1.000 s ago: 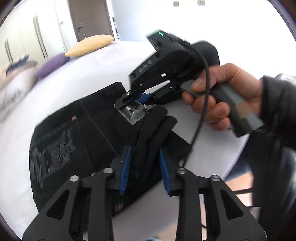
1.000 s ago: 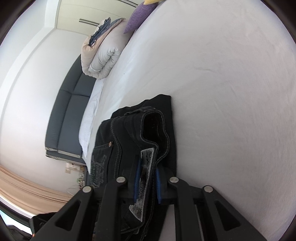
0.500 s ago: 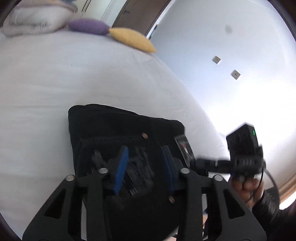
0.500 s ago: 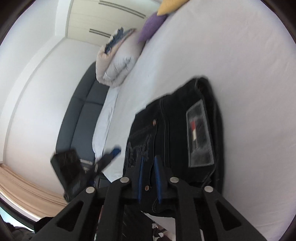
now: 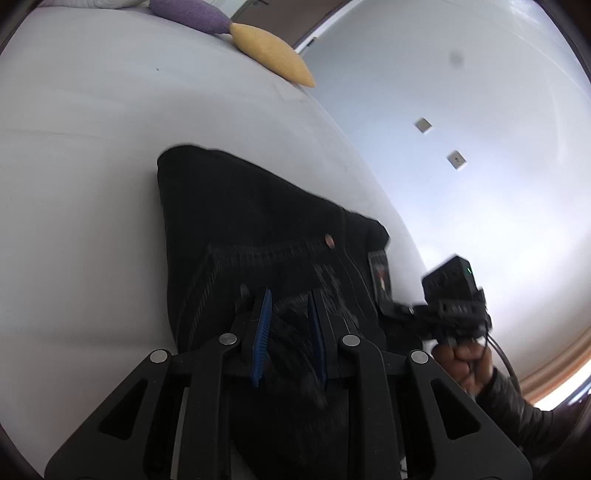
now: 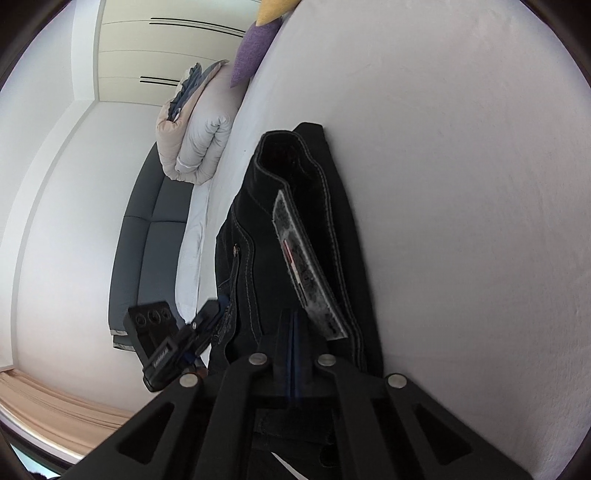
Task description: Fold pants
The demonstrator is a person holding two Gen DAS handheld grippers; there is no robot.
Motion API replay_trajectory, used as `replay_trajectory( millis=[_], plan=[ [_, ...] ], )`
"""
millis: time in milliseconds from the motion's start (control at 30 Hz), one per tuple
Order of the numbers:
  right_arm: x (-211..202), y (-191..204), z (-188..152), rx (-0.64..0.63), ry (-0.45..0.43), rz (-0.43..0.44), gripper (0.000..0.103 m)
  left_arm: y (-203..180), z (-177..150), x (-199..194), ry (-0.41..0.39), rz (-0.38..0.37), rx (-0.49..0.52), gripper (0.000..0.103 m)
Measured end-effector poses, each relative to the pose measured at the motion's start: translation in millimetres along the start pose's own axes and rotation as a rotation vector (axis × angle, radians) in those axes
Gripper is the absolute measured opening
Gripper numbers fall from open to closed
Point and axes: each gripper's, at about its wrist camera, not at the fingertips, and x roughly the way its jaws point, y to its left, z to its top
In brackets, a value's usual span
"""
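1. We are holding the black pants (image 5: 258, 236) bunched on the white bed (image 5: 81, 155), waistband end nearest us.
2. Our left gripper (image 5: 288, 332) is standing with pads apart around dark denim; whether it is gripping, we cannot tell.
3. Our right gripper (image 6: 293, 354) is pinched tight on the waistband beside the label (image 6: 306, 266).
4. We are judging it best to keep both grips level and the layers aligned while laying the fold flat.

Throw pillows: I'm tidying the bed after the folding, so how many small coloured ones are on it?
2. A purple pillow and a yellow pillow lie side by side at the far edge of the bed. Others may lie out of view.
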Motion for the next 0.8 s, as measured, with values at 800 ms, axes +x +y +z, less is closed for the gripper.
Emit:
replay_trajectory(
  millis=[800],
  plan=[
    [-21,20,-23,-0.166,-0.08,-0.071,0.017,-29,-101,-56,-0.085,-0.031,-0.066,0.02]
  ],
)
